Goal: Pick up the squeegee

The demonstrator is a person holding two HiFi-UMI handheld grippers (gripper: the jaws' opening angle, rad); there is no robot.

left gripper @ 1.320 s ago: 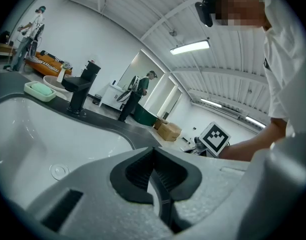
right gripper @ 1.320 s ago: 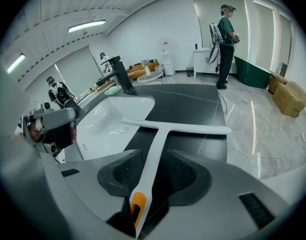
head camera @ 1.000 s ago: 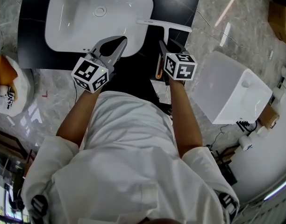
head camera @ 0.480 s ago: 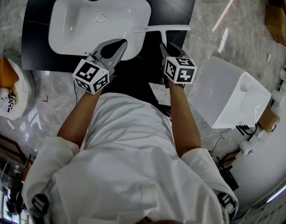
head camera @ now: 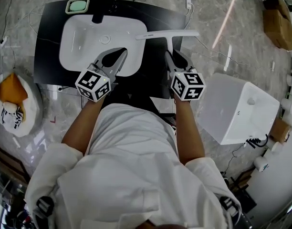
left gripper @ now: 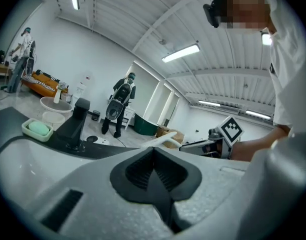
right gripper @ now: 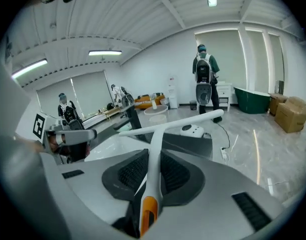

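Observation:
The squeegee [head camera: 168, 34] is white with a long blade and an orange-ended handle [right gripper: 149, 209]. My right gripper [head camera: 171, 55] is shut on its handle and holds it above the right part of the black countertop [head camera: 48, 56], blade pointing away from me. Its jaws have just been closing, with the handle between the pads [right gripper: 127, 171]. My left gripper [head camera: 122, 52] hovers over the front edge of the white basin [head camera: 79, 46], shut with nothing in it. In the left gripper view its pads [left gripper: 143, 166] meet.
A black faucet [head camera: 104, 4] and a green soap dish [head camera: 77, 5] stand behind the basin. A white ceramic box [head camera: 236, 109] sits on the floor at the right, a bag [head camera: 12, 104] at the left, a cardboard box [head camera: 279, 23] far right. People stand in the background.
Both grippers have risen. The squeegee has come up off the countertop in the right gripper, its blade now higher and level in the view.

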